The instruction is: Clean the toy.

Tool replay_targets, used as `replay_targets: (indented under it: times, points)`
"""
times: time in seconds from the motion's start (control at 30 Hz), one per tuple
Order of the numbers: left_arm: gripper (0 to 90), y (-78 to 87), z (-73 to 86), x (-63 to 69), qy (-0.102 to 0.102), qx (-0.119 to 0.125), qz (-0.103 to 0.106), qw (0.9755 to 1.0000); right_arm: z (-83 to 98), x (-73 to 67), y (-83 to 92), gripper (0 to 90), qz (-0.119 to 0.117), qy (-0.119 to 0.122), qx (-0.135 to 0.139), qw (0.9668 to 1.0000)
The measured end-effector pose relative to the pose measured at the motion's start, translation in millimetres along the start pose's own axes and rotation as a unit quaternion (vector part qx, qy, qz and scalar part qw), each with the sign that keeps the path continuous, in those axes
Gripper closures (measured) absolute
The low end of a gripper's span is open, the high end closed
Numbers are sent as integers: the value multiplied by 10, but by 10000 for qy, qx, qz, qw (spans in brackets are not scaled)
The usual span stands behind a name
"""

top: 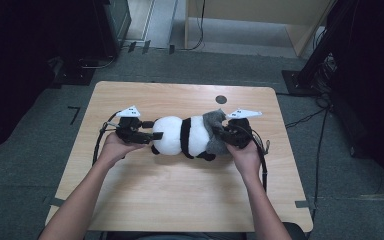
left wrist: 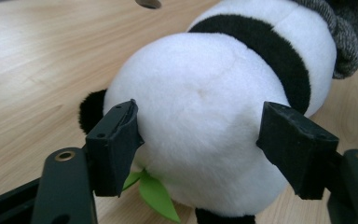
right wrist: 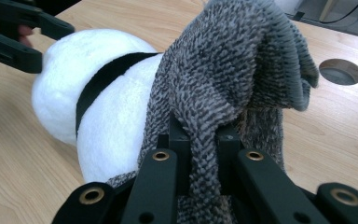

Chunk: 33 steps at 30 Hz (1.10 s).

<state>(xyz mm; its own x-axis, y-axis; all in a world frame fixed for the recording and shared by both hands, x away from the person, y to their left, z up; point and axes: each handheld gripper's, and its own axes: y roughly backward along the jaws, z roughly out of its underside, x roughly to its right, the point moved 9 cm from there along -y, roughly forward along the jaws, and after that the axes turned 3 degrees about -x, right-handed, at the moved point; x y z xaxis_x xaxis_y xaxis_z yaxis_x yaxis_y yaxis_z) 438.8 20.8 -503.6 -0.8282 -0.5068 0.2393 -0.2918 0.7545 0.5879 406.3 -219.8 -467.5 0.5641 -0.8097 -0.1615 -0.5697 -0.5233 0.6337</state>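
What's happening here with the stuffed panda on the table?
A person works a hand-held gripper in each hand on a plush panda lying on the wooden table. The right hand-held gripper is shut on a fold of the grey knit garment bunched over one end of the panda. The left hand-held gripper stands open at the panda's other, white end, its jaws on either side of the plush without squeezing it.

Plush panda [top: 180,136] lying sideways, grey sock [top: 213,131] half-on
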Motion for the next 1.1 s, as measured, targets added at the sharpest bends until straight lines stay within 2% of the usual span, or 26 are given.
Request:
replay_targets:
  times: [0.03,0.07,0.27,0.37,0.47,0.7,0.8,0.93,1.1]
  points:
    - [234,-29,9,-15,-121,-25,-24,9999,2,-4,-7,832,-5,17,-18,10000]
    - [198,-53,10,-33,-151,-25,-30,9999,1,-3,-15,832,-9,52,-13,10000]
    - [0,-230,64,-96,-231,-108,209,9995,24,-6,-52,833,-50,81,-70,9999]
    - [0,-282,71,-90,-324,-138,410,9985,31,-11,-76,833,-60,107,-74,9999]
    - [0,-299,77,-93,-373,-45,533,9979,38,-9,-90,833,-84,85,-70,9999]
    - [0,-352,96,-91,-298,-39,602,9977,51,-24,-144,835,-107,92,-45,9999]
    - [37,-364,108,-85,-242,-48,662,9975,52,-22,-167,836,-137,83,-10,9999]
    - [147,-328,123,-17,-364,19,615,9974,54,-6,-194,835,-170,79,19,9998]
    - [365,-267,146,38,-252,84,390,9989,40,31,-205,833,-160,78,174,9997]
